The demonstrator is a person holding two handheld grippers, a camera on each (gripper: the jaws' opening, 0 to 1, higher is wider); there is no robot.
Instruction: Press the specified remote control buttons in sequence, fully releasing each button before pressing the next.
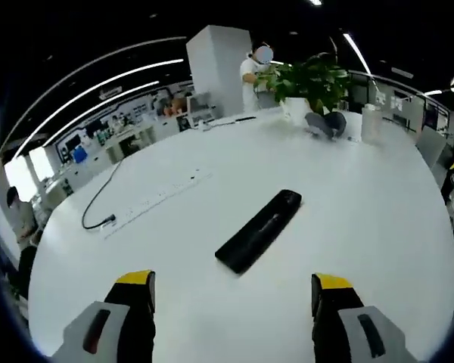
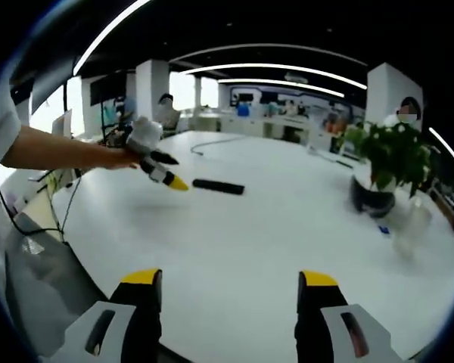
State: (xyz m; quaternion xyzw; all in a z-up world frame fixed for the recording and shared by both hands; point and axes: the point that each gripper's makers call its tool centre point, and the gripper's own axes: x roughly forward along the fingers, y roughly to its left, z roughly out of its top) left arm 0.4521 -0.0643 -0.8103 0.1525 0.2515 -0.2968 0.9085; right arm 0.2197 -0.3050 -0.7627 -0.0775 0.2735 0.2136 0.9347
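Observation:
A long black remote control [image 1: 259,231] lies flat on the white table [image 1: 363,227], slanted from lower left to upper right. My left gripper [image 1: 234,291] hovers just short of it, open, jaws spread to either side of the remote's near end with nothing between them. In the right gripper view the remote [image 2: 219,186] lies far off on the table [image 2: 272,249]; the left gripper [image 2: 169,170], held in a hand, hangs above the table just left of it. My right gripper [image 2: 231,291] stands open and empty over the near part of the table.
A potted green plant [image 1: 309,82] and a dark object [image 1: 325,123] stand at the table's far side. A black cable [image 1: 98,198] and a white power strip [image 1: 155,198] lie to the left. A person [image 1: 251,72] stands beyond. The plant [image 2: 386,162] is at right.

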